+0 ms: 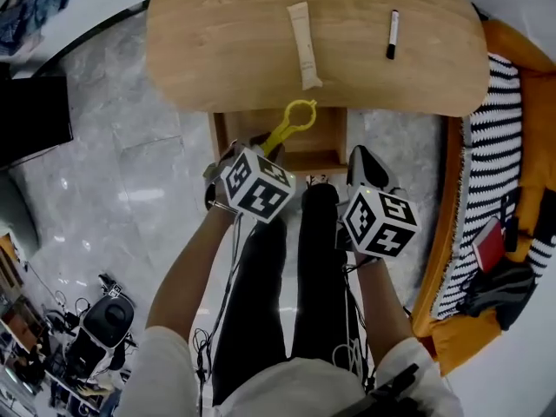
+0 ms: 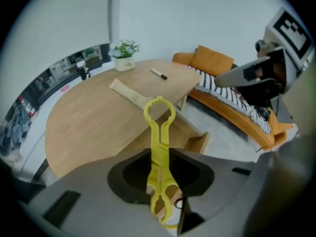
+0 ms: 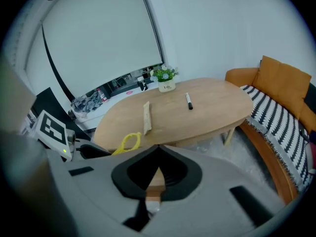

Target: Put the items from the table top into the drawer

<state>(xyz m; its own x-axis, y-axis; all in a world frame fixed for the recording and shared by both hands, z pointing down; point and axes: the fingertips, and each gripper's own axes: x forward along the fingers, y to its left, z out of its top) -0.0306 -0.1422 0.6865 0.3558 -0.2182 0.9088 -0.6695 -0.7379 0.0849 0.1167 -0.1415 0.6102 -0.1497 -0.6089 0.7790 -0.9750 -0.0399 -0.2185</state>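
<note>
Between left tongs [image 2: 159, 157], unseen overhead: opener handle [image 2: 160, 184]

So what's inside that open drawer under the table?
Only a bare wooden floor shows in the drawer. The yellow tool covers part of it, and the near left corner is hidden too.
</note>
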